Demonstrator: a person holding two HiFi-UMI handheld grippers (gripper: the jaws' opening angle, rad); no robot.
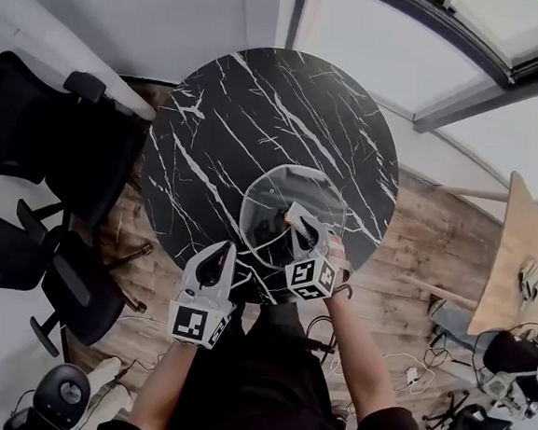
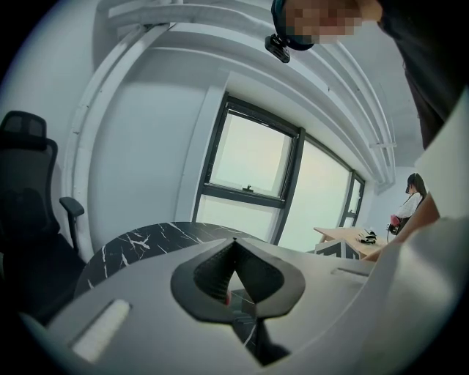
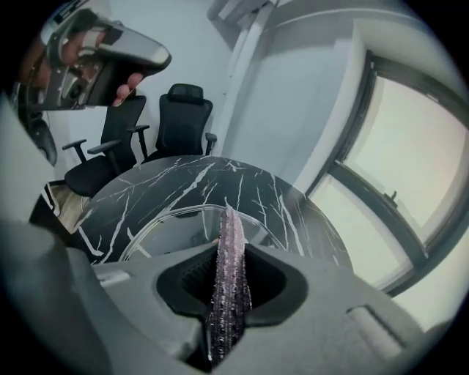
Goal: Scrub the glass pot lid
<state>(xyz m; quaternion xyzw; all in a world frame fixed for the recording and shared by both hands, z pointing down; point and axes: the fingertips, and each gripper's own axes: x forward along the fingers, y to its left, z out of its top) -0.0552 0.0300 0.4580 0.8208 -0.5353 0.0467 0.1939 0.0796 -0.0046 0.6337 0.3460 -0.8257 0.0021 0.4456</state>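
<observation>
The glass pot lid (image 1: pixel 280 194) is over the near part of the round black marble table (image 1: pixel 260 106). My left gripper (image 1: pixel 221 254) is at the lid's near left rim. In the left gripper view its jaws (image 2: pixel 234 245) meet at the tips, and a strip of glass rim shows in the gap behind them. My right gripper (image 1: pixel 299 225) is over the lid's near right part, shut on a thin purple glittery scrub pad (image 1: pixel 296 212). The right gripper view shows the pad (image 3: pixel 227 293) edge-on between the jaws, with the lid (image 3: pixel 172 233) below and ahead.
Black office chairs (image 1: pixel 40 152) stand left of the table, and two of them (image 3: pixel 157 135) show beyond it. A wooden desk (image 1: pixel 527 260) is at the right, with cables (image 1: pixel 405 371) on the floor. A person (image 2: pixel 409 199) sits far off by the windows.
</observation>
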